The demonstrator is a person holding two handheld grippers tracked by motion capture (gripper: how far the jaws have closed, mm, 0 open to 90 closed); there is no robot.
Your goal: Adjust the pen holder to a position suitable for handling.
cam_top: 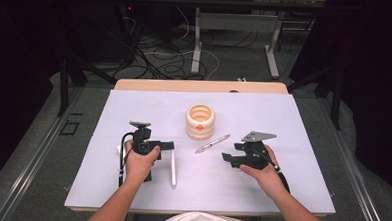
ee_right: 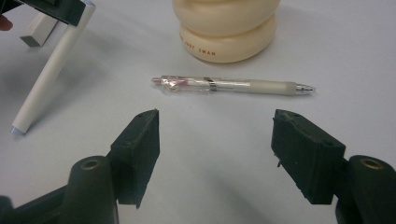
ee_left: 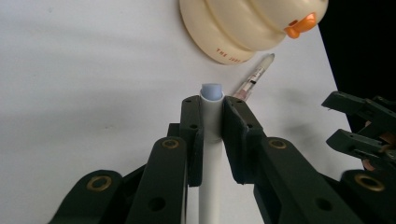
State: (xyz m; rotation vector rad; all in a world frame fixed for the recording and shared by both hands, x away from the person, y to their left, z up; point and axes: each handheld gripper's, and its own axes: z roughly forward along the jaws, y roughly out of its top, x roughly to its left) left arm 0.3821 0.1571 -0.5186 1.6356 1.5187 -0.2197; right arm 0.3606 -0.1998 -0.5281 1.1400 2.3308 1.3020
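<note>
between the spread right gripper (ee_right: 215, 154) and cream holder (ee_right: 226, 28) — a clear pen (ee_right: 231, 85); left gripper (ee_left: 212, 116) grasping white marker (ee_left: 211, 140)

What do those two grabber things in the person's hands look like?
Both are black. The left gripper has a black cable looping down beside the hand. The right gripper carries a grey three-cornered plate on top. Their fingers are flat, blocky black pads on arms with brass-coloured rivets. The forearms are bare, with no sleeves.

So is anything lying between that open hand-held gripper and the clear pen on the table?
Nothing visible. The right hand-held gripper is open, and only bare table lies between it and the clear pen. The cream holder stands beyond it.
</note>
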